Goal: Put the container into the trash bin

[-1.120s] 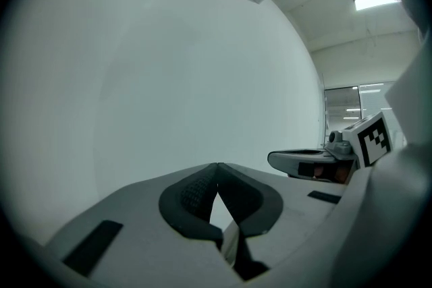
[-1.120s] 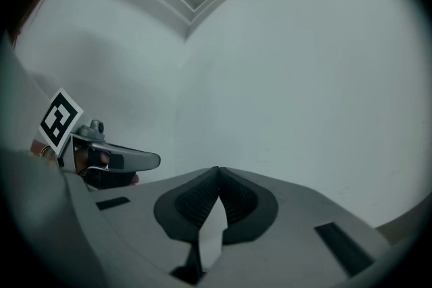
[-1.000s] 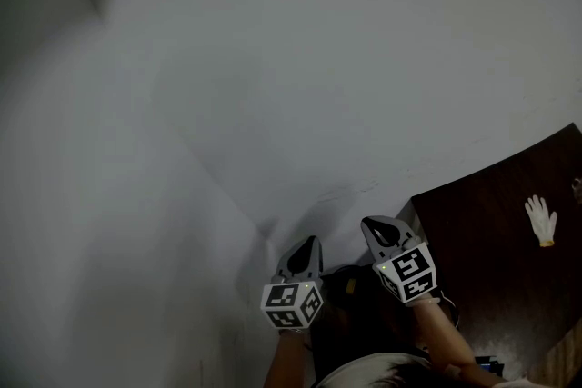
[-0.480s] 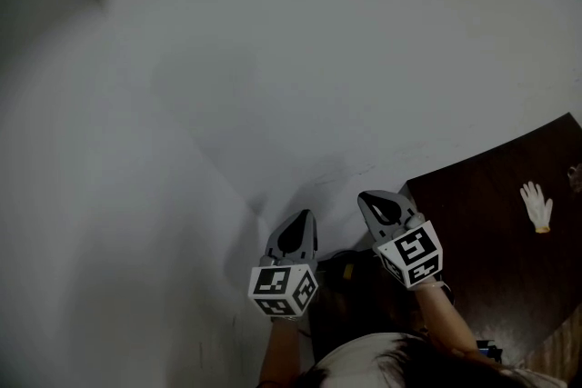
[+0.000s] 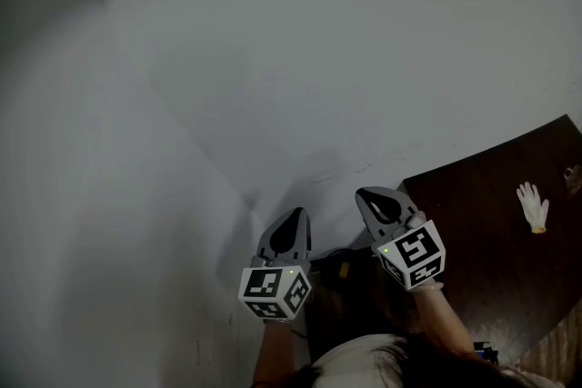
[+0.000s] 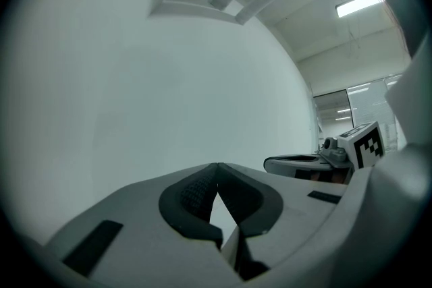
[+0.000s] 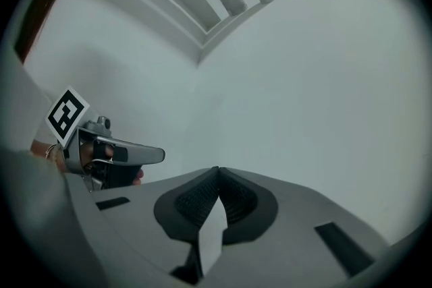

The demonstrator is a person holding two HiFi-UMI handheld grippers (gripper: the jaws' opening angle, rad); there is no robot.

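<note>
No container and no trash bin show in any view. Both grippers point at a plain white wall. In the head view my left gripper is at the lower middle and my right gripper is just to its right, both held by hands near the frame's bottom. The left gripper has its jaws closed tip to tip with nothing between them. The right gripper is likewise shut and empty. Each gripper view shows the other gripper off to the side.
A dark brown table fills the lower right of the head view, with a white glove lying on it. The white wall takes up most of the view. Ceiling lights and ceiling mouldings show above.
The left gripper has dropped slightly lower and to the left in the head view. The right gripper has risen a little. The table and glove have shifted slightly up and left.
</note>
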